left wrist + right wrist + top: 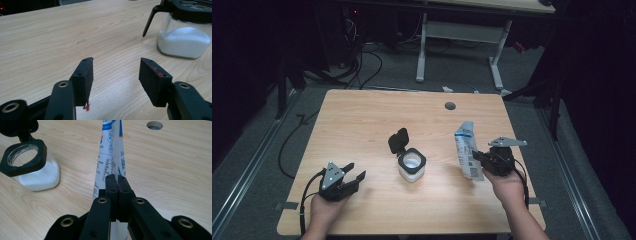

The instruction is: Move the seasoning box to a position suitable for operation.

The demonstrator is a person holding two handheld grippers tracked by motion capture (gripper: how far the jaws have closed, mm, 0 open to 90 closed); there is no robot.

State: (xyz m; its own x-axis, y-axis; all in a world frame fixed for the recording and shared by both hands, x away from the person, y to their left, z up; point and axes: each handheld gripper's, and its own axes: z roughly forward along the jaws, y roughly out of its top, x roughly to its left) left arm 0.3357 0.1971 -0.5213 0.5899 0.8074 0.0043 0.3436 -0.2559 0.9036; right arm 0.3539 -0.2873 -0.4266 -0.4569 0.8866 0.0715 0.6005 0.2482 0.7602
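Observation:
A glass jar [412, 166] with a black rim and its flip lid [398, 140] standing open sits mid-table, partly filled with white powder. It also appears in the left gripper view as jar [185, 37] and in the right gripper view as jar [30, 167]. My right gripper [475, 156] is shut on a white and blue pouch [467, 148], held upright to the right of the jar; in the right gripper view the gripper [117, 178] pinches the pouch [111, 150] edge-on. My left gripper [354, 171] rests low at the front left, open and empty; its own view shows the gripper [116, 67] spread wide.
The wooden table [362, 120] has a round cable hole [450, 105] near its far edge. Beyond the far edge are a white desk frame [462, 35] and cables [362, 65] on the floor.

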